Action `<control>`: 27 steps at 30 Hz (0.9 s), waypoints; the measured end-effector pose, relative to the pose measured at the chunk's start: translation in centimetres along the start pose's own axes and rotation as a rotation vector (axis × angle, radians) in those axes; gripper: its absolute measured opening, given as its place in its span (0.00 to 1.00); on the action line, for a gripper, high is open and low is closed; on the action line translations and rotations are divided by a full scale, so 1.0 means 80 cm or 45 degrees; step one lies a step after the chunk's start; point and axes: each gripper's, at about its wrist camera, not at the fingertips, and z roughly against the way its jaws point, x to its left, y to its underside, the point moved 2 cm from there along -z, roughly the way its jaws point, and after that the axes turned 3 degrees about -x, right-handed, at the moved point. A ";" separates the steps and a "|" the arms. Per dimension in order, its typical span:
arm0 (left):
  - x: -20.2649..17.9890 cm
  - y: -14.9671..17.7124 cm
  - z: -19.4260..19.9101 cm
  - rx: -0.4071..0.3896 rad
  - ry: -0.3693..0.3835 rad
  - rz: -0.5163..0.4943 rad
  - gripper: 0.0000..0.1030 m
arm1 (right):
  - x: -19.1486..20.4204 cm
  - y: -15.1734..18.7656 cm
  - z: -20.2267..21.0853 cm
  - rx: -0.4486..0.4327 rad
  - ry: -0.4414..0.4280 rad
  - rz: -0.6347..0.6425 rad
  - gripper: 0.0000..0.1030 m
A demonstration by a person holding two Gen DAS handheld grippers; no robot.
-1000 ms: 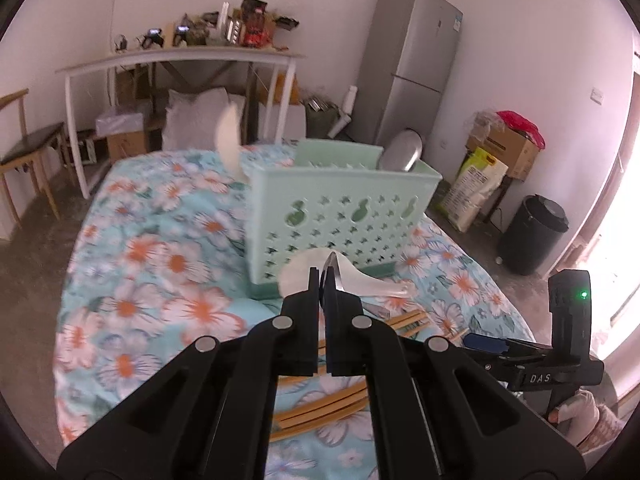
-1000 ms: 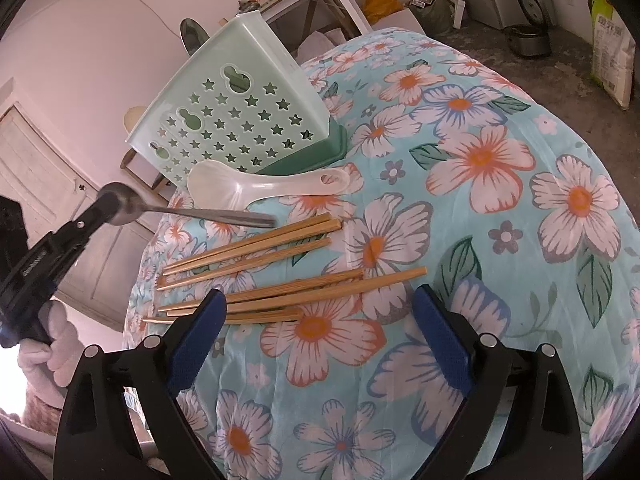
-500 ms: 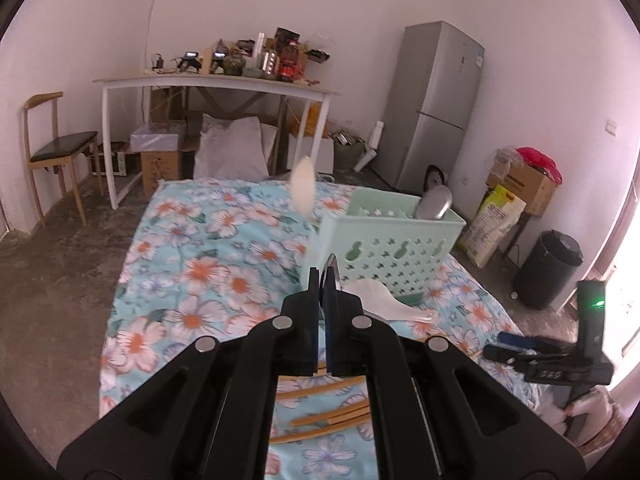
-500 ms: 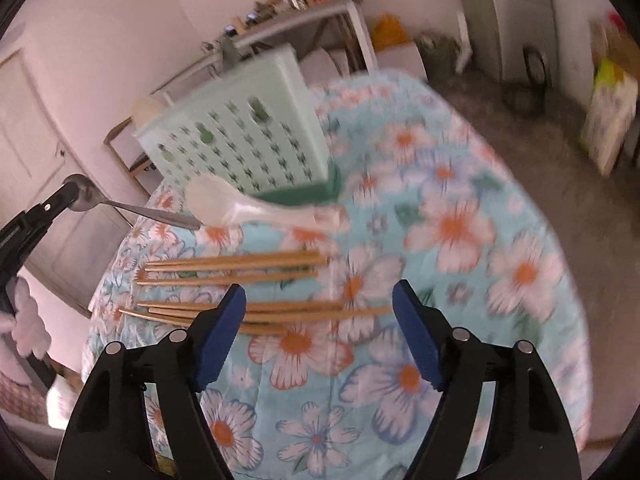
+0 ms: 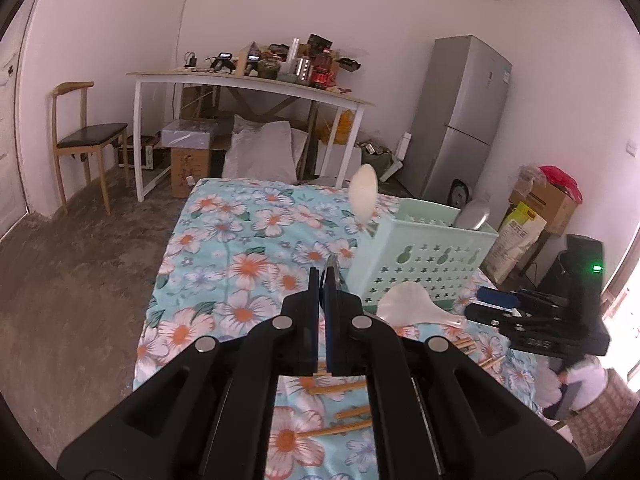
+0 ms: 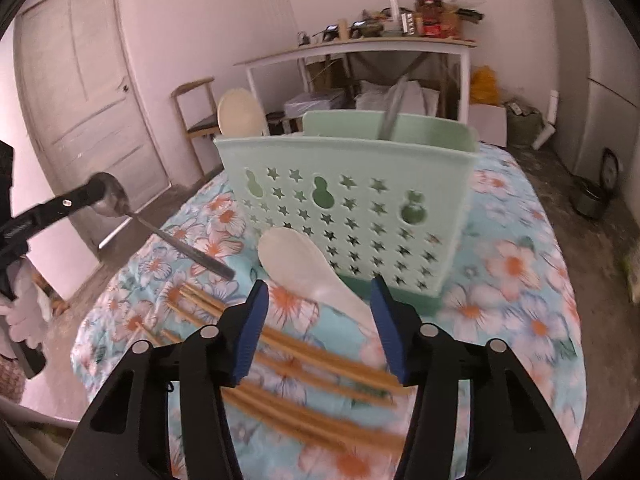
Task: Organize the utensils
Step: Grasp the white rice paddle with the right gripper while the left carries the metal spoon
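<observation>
Two tools are in my hands. My left gripper is closed on a metal spoon; in the right view I see its jaws pinch the bowl end, and the handle points free over the cloth. My right gripper is closing, with the narrow handle of the white paddle lying between its blue pads, but the pads do not press on it yet.

The paddle lies on the cloth, just near the front of the green basket, with the chopsticks beside it on the near side. The basket already holds another white paddle at its left and a metal utensil at its right.

I judge the paddle as light, stiff plastic, smooth and a little slippery. The best place to hold is the handle, not the wide curved head, where the pads may slide off. The steel spoon is thin and hard, so it can turn in the pinch. The chopsticks are light and roll easily; I would take them near the middle.
</observation>
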 end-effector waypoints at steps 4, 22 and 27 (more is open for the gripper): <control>0.009 -0.001 0.002 -0.004 -0.006 0.011 0.01 | 0.003 -0.009 -0.028 0.042 -0.006 0.051 0.45; 0.017 0.001 -0.006 0.015 -0.004 0.031 0.02 | 0.004 0.005 -0.086 0.257 -0.046 0.101 0.44; 0.019 0.002 -0.009 0.019 -0.011 0.040 0.02 | 0.022 0.009 -0.082 0.284 -0.070 0.182 0.44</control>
